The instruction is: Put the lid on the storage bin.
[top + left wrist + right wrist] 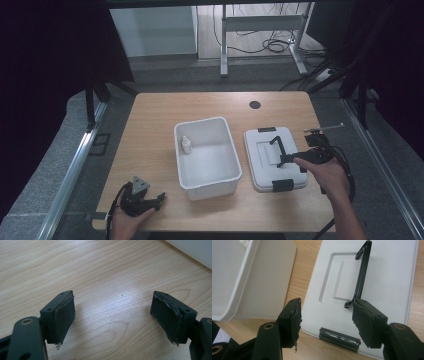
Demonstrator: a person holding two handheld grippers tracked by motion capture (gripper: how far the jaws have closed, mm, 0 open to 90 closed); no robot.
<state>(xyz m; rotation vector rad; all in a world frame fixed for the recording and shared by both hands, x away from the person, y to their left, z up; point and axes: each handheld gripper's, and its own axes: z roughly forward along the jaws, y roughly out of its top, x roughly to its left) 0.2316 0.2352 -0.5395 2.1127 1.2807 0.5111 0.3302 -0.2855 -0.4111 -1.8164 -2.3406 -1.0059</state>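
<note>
Right gripper (325, 322) open over lid (387, 277), handle (361, 277) running straight ahead, beside right jaw. Left gripper (112, 315) open, far off on tabletop (100, 270).

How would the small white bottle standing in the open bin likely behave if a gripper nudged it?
The bottle stands upright, tall and narrow, so it would probably tip easily. It looks small and plastic, likely light. Once down, its seemingly round body might roll across the bin floor.
</note>
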